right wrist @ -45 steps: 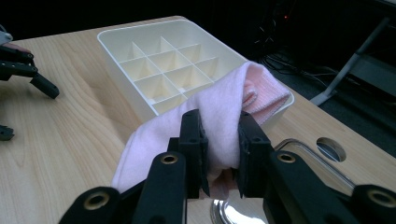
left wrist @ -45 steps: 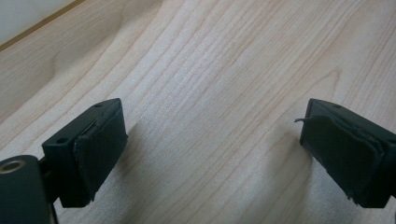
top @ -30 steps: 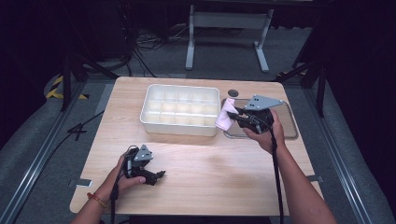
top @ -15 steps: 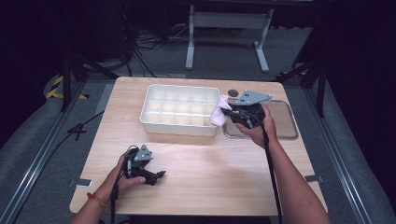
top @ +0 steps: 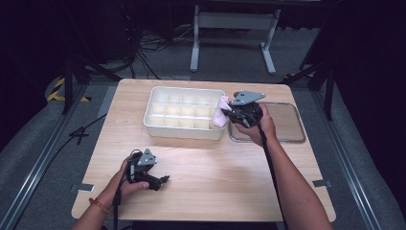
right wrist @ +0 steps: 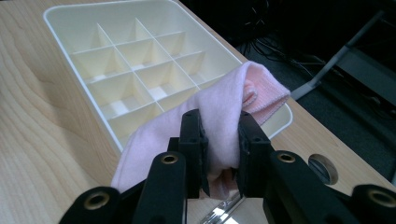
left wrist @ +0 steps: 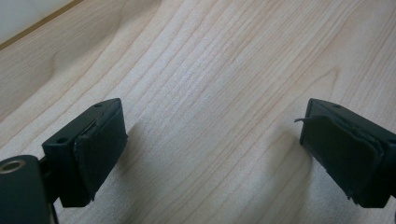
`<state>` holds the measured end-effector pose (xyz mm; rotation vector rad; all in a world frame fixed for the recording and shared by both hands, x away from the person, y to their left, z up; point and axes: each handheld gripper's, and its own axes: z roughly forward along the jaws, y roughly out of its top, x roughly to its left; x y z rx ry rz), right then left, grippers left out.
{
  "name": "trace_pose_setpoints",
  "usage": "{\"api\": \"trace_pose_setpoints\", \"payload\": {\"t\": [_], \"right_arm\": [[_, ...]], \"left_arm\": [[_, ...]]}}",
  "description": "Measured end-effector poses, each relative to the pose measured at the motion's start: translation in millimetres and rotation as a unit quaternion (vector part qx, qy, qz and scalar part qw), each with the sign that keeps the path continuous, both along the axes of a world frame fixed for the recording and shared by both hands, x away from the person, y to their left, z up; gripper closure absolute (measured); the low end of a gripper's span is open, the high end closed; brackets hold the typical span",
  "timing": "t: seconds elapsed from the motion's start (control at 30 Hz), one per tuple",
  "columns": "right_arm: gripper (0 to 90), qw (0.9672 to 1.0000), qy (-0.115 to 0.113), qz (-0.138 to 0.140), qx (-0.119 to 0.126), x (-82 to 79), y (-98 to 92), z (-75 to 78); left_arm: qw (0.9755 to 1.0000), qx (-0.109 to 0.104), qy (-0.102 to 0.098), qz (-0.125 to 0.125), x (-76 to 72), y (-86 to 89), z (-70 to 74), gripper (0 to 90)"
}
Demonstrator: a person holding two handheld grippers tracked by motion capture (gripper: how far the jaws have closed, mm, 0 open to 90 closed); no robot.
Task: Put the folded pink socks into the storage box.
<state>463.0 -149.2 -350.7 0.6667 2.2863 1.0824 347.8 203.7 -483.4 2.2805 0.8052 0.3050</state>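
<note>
Since the earlier frames, your right tongs (top: 229,113) have carried the pink sock (top: 220,111) leftward, off the metal tray (top: 287,136) and up to the right-hand wall of the white divided bin (top: 163,129); your left tongs (top: 160,181) have stayed where they were on the near-left part of the tabletop (top: 215,177). In the right gripper view the jaws of the right tongs (right wrist: 219,140) are pressed onto a fold of the sock (right wrist: 224,105), which bulges out beyond them and hangs over the bin (right wrist: 65,18) rim at its nearest compartments. In the left gripper view the left tongs (left wrist: 212,154) are spread wide over bare wood, holding nothing. Assess progress as follows: the pick-up from the tray side appears complete and the transfer to the bin is nearly complete, but the sock is not yet inside a compartment and has not been released. Every compartment that shows appears empty, so this is judged to be the first item sorted. What remains is to bring the sock over one cell, lower it so the fabric clears the thin dividers, and release it. Whether part of the sock already rests on the bin rim cannot be told from these views. The tray shows no further items.
</note>
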Motion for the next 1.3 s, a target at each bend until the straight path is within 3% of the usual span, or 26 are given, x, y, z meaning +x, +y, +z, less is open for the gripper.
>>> {"api": "trace_pose_setpoints", "payload": {"t": [0.23,0.6,1.1,1.3], "right_arm": [[75.8,0.9996,0.005,-0.010,-0.026,9.4,4.7,-7.7],[75.8,0.9989,0.012,-0.021,-0.039,16.2,14.5,-20.0],[75.6,0.9961,0.017,-0.012,-0.085,17.7,23.8,-35.8],[75.3,0.9960,0.026,-0.006,-0.085,18.4,23.0,-37.8]], "left_arm": [[1.0000,-0.001,0.001,0.001,-0.2,-0.1,-0.1,7.4],[1.0000,0.003,0.002,-0.002,-0.2,0.4,0.6,7.4],[1.0000,0.003,-0.001,-0.003,-0.8,0.6,0.4,7.3],[1.0000,0.004,0.002,-0.004,-0.8,0.7,0.7,7.4]]}}
